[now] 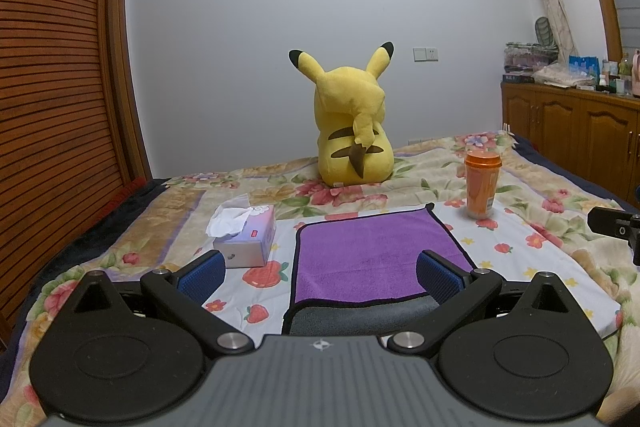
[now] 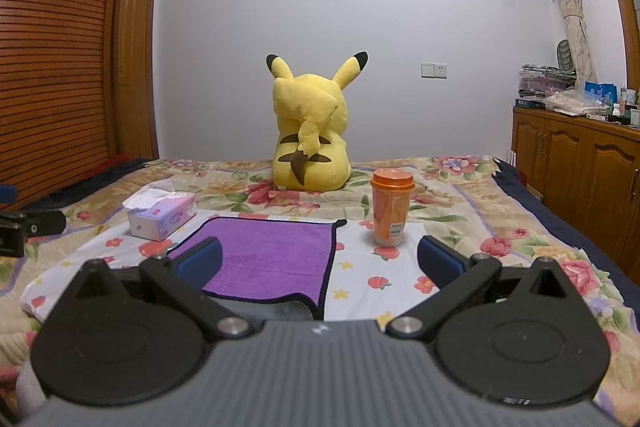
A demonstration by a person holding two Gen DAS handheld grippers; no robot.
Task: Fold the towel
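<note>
We hold the left gripper (image 1: 320,273) with its jaws spread wide and nothing between them. The purple towel (image 1: 372,255) lies flat on the bed (image 1: 560,227) just ahead of those jaws, filling most of the gap between them; the right blue pad overlaps its right edge in the view, though we cannot tell whether it touches the cloth. The towel's near edge is turned over, showing a grey underside (image 1: 360,319) close below the jaws.

Our right gripper (image 2: 320,261) also stands wide open and holds nothing. From it, the towel (image 2: 272,259) sits ahead and toward the left jaw, with its right edge falling between the two pads.

A tissue box (image 1: 246,239) rests just beyond the left gripper's left jaw, near the towel's left side but apart from it. An orange cup (image 2: 391,213) stands upright ahead of the right gripper's jaws, toward its right pad, just beside the towel's far right corner. A yellow plush toy (image 1: 352,131) sits farther back on the bed, well beyond both pairs of jaws, its back to us.
</note>
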